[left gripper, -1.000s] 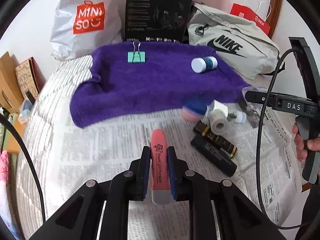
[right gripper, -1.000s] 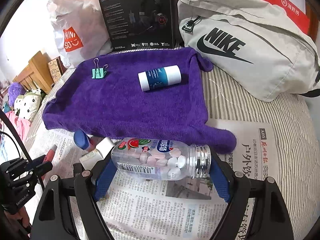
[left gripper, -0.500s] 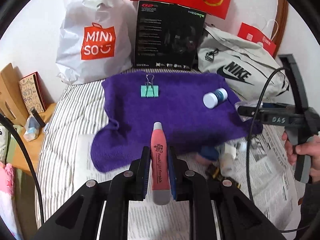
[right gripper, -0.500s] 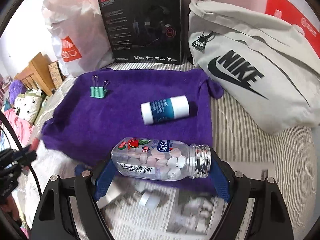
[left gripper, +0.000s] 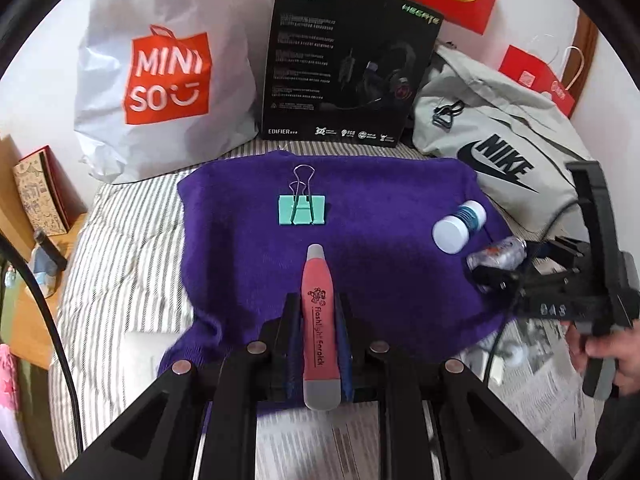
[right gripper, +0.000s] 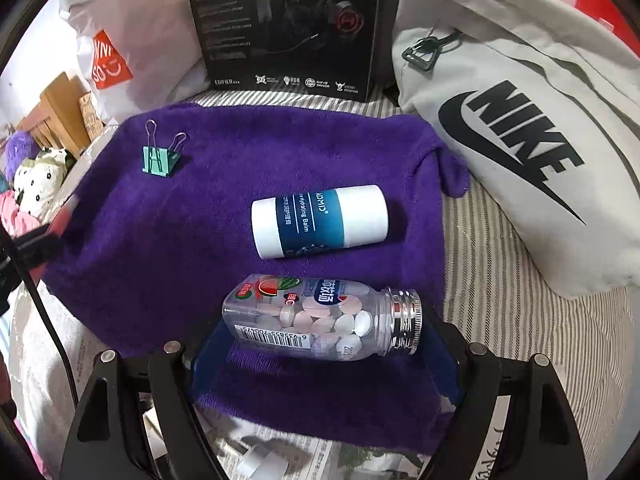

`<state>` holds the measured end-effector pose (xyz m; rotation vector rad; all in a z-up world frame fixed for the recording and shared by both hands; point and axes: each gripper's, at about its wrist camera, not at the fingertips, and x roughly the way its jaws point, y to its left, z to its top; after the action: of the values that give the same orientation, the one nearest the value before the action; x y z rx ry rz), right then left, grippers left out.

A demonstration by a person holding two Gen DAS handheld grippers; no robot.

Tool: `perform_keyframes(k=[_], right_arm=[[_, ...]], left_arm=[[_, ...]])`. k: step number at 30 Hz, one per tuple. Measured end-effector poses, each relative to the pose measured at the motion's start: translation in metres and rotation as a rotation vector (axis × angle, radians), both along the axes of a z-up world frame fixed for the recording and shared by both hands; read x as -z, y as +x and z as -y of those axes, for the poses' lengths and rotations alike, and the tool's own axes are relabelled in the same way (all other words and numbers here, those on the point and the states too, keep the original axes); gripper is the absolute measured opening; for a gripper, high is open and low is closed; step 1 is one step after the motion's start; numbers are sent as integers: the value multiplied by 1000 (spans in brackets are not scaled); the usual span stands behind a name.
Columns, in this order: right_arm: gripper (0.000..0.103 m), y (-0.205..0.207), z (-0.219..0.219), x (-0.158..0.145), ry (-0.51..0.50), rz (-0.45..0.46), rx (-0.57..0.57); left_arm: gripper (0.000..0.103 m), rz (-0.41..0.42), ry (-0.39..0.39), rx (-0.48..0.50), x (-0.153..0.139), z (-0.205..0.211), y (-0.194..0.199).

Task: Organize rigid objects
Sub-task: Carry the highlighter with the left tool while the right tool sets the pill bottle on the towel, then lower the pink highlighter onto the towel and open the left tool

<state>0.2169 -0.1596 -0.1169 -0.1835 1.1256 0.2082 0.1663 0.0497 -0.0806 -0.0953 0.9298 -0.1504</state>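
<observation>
With my left gripper [left gripper: 318, 320] clamping the pink flashlight pen [left gripper: 320, 320] and my right gripper [right gripper: 320, 320] clasping the tablet bottle [right gripper: 320, 318], both over the purple towel's [right gripper: 200, 248] near edge, I judge 2 set-downs come next.

My left gripper [left gripper: 318, 344] clamps a pink flashlight pen [left gripper: 319, 320]; my right gripper [right gripper: 324, 336] grips a clear tablet bottle [right gripper: 320, 318] sideways. A mint binder clip [left gripper: 302, 210] and a white-and-blue balm tube [right gripper: 320, 227] lie on the purple towel [right gripper: 200, 232].
</observation>
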Motion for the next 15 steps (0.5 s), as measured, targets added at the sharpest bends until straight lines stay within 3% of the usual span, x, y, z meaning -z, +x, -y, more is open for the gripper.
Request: perform_keyframes(k=[15], right_arm=[[82, 9, -15, 22, -33, -5, -51]], left_arm=[[17, -84, 15, -20, 42, -5, 54]])
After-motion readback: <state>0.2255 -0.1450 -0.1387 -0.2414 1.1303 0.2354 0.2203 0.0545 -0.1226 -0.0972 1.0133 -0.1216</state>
